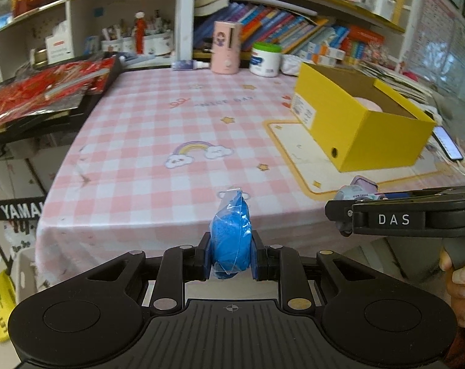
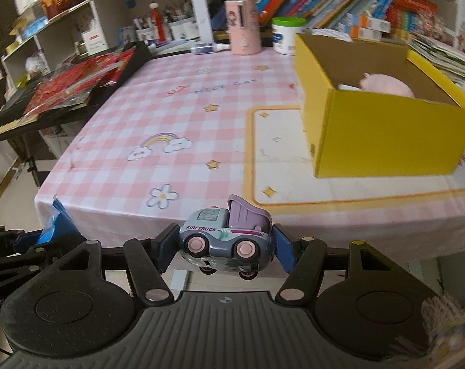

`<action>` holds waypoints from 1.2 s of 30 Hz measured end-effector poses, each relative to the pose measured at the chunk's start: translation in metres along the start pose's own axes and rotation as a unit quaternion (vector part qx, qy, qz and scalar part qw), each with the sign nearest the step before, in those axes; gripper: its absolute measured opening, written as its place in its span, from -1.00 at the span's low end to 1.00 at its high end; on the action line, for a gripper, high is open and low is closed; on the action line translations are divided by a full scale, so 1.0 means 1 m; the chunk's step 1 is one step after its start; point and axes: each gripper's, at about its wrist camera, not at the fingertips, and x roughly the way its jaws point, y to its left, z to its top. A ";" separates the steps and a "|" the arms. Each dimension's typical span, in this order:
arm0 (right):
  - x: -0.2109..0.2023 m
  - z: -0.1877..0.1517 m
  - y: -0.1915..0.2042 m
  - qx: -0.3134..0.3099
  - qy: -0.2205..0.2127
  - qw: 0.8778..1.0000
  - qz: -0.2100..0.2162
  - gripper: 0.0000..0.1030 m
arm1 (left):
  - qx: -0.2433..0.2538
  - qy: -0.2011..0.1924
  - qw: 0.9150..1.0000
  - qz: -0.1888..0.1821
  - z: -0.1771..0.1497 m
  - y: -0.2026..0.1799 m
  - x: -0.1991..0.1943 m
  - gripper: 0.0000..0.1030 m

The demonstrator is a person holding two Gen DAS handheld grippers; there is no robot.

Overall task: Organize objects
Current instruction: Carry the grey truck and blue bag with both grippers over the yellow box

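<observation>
We are holding a blue bag (image 1: pixel 231 233) in our left tongs (image 1: pixel 231 256), the pads pressing on both its sides, just off the near edge of the tabletop (image 1: pixel 158 129). Our right tongs (image 2: pixel 223 246) are gripping a toy truck (image 2: pixel 226 240), its wheels facing the camera and its purple bed tipped up; it too is hanging at the near edge, to the right of the bag. In the left view the right tongs are reaching in from the right with the truck (image 1: pixel 360 190) partly hidden behind them.

A yellow box (image 2: pixel 383 135) is sitting open on the right side of the tabletop, and something pink (image 2: pixel 386 83) is lying inside it. At the far edge a pink cup (image 1: pixel 226 47) and a white jar (image 1: pixel 265 60) are standing side by side. Red packets (image 1: pixel 45 90) are lying on a black stand to the left.
</observation>
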 end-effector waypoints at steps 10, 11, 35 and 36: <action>-0.022 -0.016 -0.038 0.048 -0.008 0.998 -0.050 0.20 | 0.048 0.004 0.998 -0.052 0.007 -0.040 0.012 -0.58; -0.024 -0.017 -0.042 0.054 -0.009 0.997 -0.055 0.20 | 0.053 0.004 0.997 -0.057 0.008 -0.045 0.013 -0.58; -0.051 0.005 -0.162 0.111 -0.040 0.987 -0.111 0.20 | 0.125 -0.025 0.986 -0.108 0.063 -0.160 0.053 -0.58; -0.051 0.009 -0.167 0.110 -0.041 0.987 -0.111 0.20 | 0.124 -0.028 0.986 -0.108 0.067 -0.163 0.054 -0.58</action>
